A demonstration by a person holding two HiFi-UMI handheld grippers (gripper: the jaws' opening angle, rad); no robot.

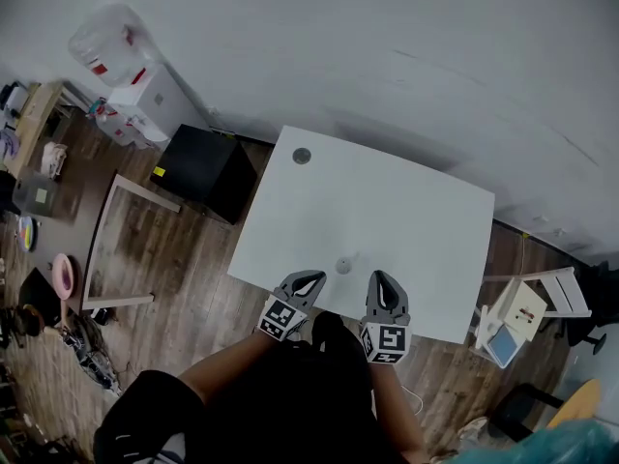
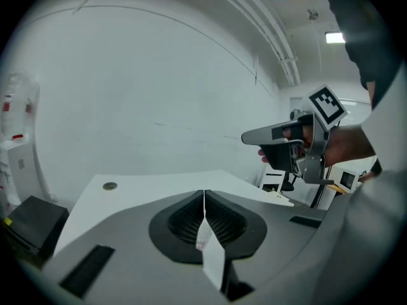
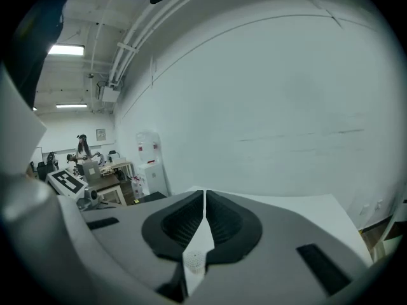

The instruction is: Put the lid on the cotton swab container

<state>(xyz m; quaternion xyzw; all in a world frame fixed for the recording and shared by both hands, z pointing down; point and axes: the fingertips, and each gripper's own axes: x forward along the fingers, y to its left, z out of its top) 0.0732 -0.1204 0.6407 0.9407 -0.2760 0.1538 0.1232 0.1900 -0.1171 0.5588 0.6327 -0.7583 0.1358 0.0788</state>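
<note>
Hovering at the near edge of the white table, the left gripper and right gripper sit side by side, a little apart, tips pointing onto the tabletop. Left gripper jaws are pressed together with nothing between them in its own view. Right gripper jaws are also pressed together and empty. The cotton swab container, small and pale, stands on the table near the front edge, between the two grippers and just ahead of them; neither touches it. The lid, a dark round disc, lies near the far left corner, well apart from the container; it also shows in the left gripper view. That view catches the right gripper held by a hand. A black box sits on the wood floor left of the table.
</note>
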